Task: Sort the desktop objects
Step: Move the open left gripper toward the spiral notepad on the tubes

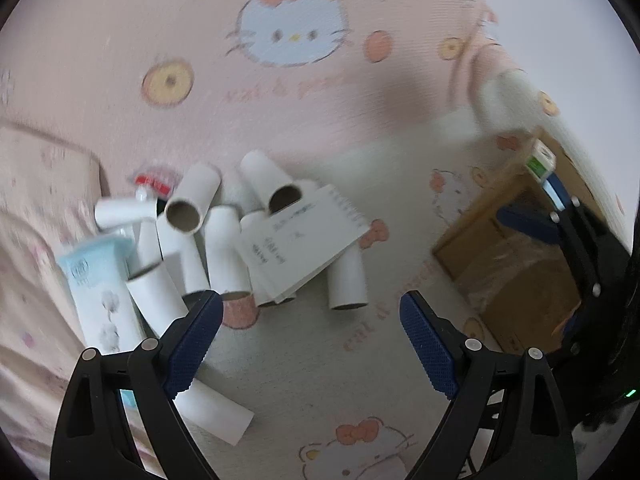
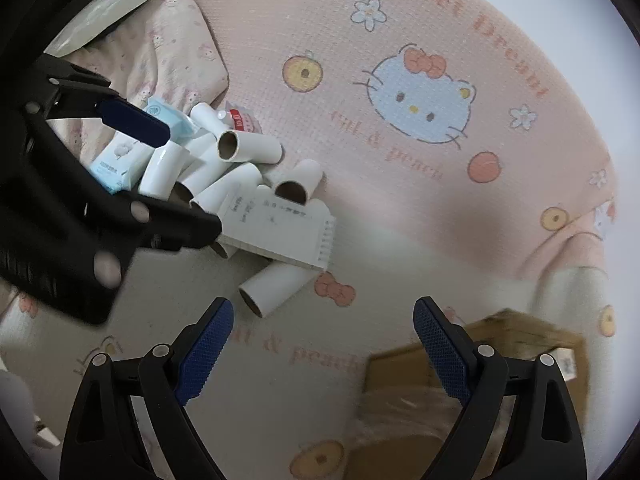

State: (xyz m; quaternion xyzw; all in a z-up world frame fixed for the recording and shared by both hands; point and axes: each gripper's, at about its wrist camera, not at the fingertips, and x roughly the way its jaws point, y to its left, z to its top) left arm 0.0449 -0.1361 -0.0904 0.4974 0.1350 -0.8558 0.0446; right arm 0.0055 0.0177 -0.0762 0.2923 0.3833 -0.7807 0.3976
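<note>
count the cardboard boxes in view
1: the open cardboard box sits on the sheet, right of the tube pile. None else shows; more could lie outside the frames.

Bed sheet (image 1: 320,128): woven cloth, matt, fine ribbed texture, printed cartoon pattern.
Pillow (image 2: 176,52): soft cloth, matt, creased.
Paper tubes (image 1: 216,248): white paper outside, smooth and matt; brown raw cardboard inside.
Notepad (image 1: 304,236): white paper sheets, matt, printed lines.
Tissue pack (image 1: 100,296): pale blue plastic film, slightly glossy.
Cardboard box (image 1: 516,268): brown cardboard, matt; clear, shiny, crinkled plastic film inside it.
Left tool (image 1: 312,344): black hard plastic arms, semi-matt; blue pads (image 1: 192,344), rubbery, with a fine dotted grain; small silvery metal pins.
Right tool (image 2: 324,352): same materials and finish.
</note>
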